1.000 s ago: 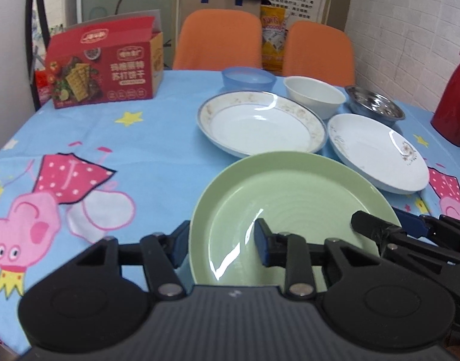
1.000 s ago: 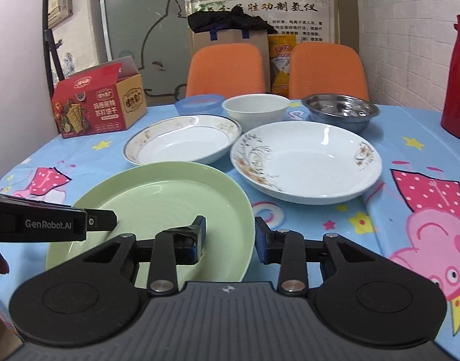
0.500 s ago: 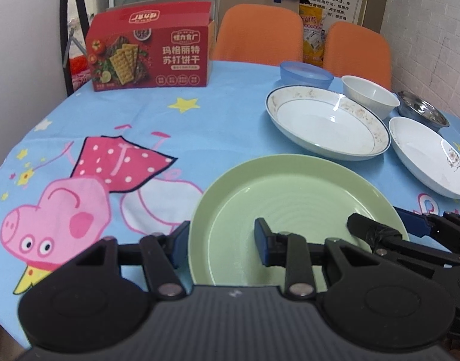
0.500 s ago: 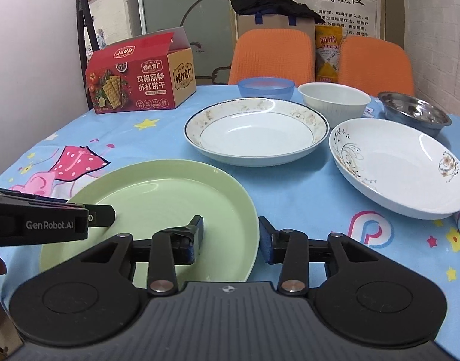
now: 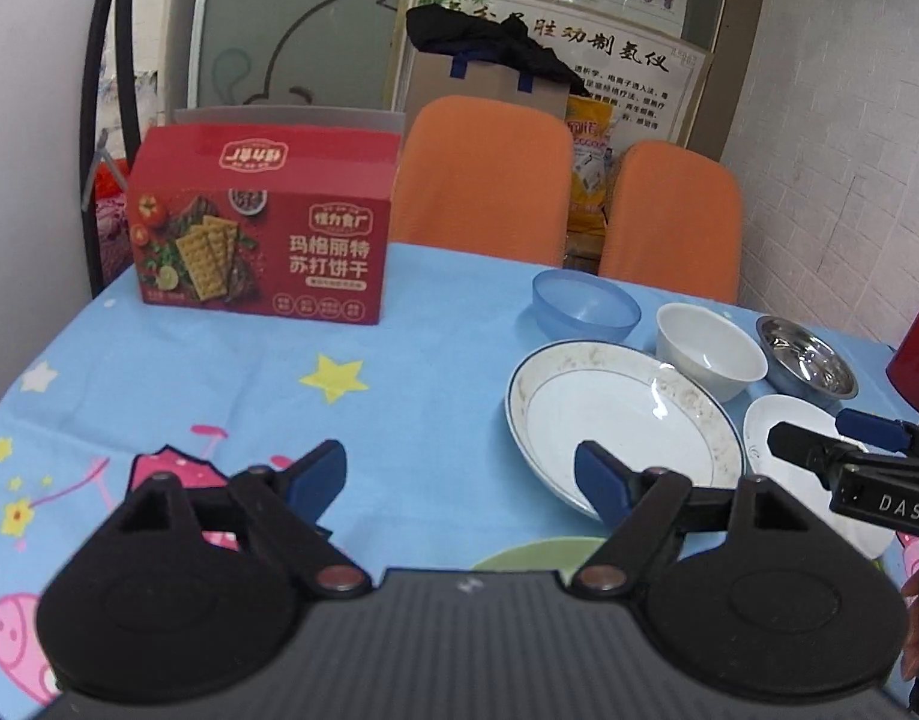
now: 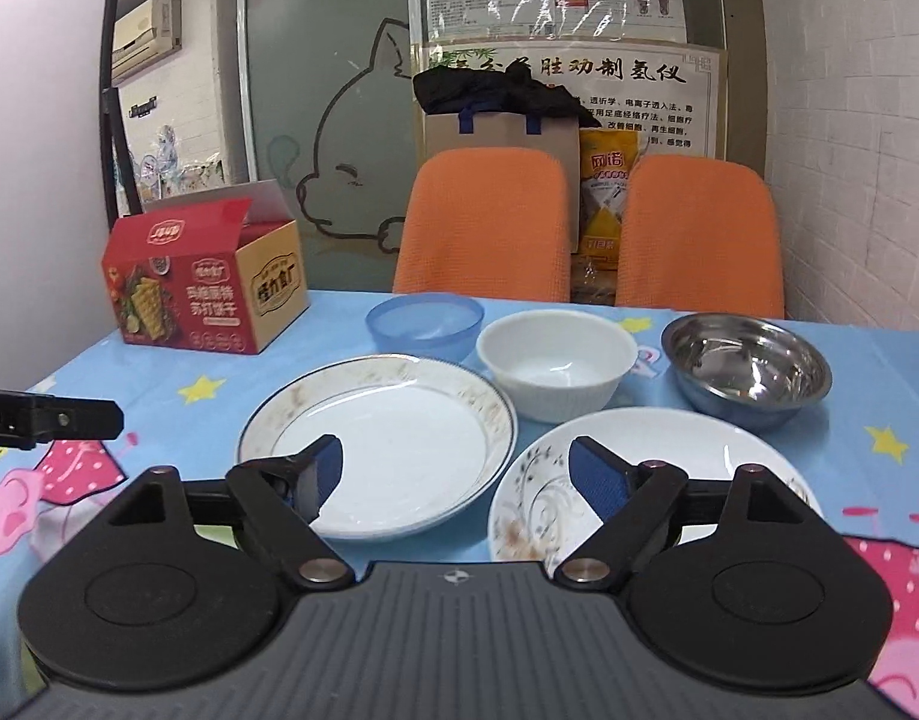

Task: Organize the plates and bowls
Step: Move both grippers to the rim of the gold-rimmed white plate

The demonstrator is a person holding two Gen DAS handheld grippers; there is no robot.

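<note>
My left gripper [image 5: 459, 477] hangs over the blue tablecloth, its jaws opening with nothing between them. Only a sliver of the green plate [image 5: 531, 555] shows, just under it. My right gripper [image 6: 459, 477] is opening too and is empty, above the near rims of the gold-rimmed white plate [image 6: 387, 438] and the floral white plate [image 6: 669, 456]. Behind these stand a blue bowl [image 6: 423, 321], a white bowl [image 6: 555, 366] and a steel bowl [image 6: 747, 366]. In the left wrist view the right gripper [image 5: 819, 435] partly hides the floral plate [image 5: 783, 420].
A red cracker box [image 5: 261, 240] stands at the far left of the table. A red flask [image 5: 918, 348] is at the right edge. Two orange chairs [image 6: 483, 222] stand behind the table. One finger of my left gripper [image 6: 69, 418] reaches in at the left.
Both grippers were shut on the green plate's near rim. They have let go, opened wide and risen, and the green plate has almost dropped out of both views.
</note>
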